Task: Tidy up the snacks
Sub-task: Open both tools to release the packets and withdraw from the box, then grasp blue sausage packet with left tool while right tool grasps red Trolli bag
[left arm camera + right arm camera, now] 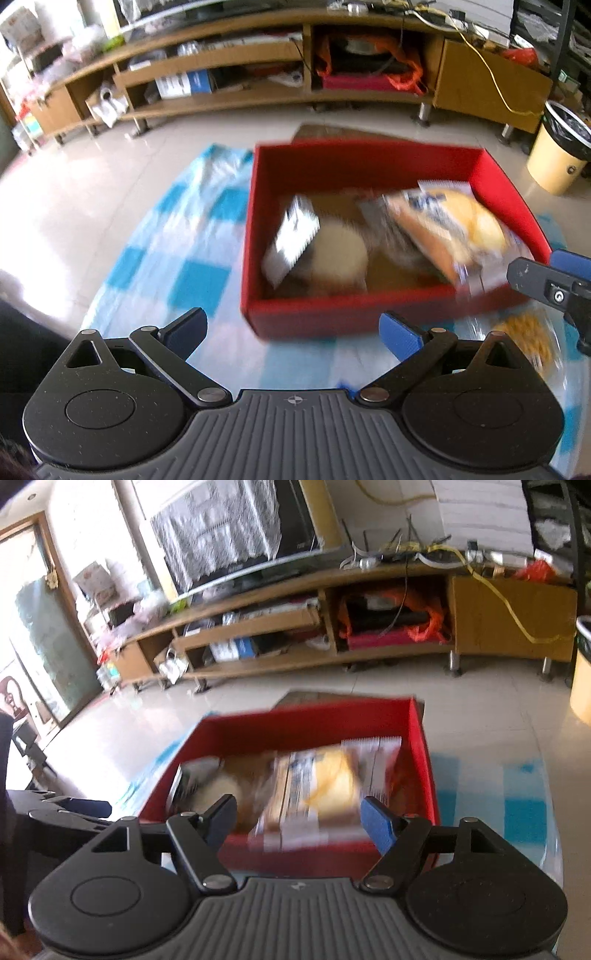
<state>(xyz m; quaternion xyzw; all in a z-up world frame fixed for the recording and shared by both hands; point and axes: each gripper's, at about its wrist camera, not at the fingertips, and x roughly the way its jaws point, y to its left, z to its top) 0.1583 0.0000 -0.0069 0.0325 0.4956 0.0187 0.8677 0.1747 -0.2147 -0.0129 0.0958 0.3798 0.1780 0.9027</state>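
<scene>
The red box sits on a blue-and-white checked cloth spread over the table, and it already carries most of the snacks. The biggest risk is to the box itself: it is light card, and a tool dragging across its near wall could push it along the slippery cloth or tip it.

Next in size, the orange bread packet lies tilted in the right half of the box, its near end riding up over the front rim. From here it could slide back out onto the cloth if the rim is bumped. To its left lie a silver packet and a pale round bun, both down inside and safe.

One yellow snack bag is outside the box, on the cloth by its near right corner; it is blurred and partly hidden, so a grab may miss or crush it.

The left tool stands wide and empty in front of the box. The right tool is about half spread; the bread packet shows between its pads, but neither pad presses on it.
</scene>
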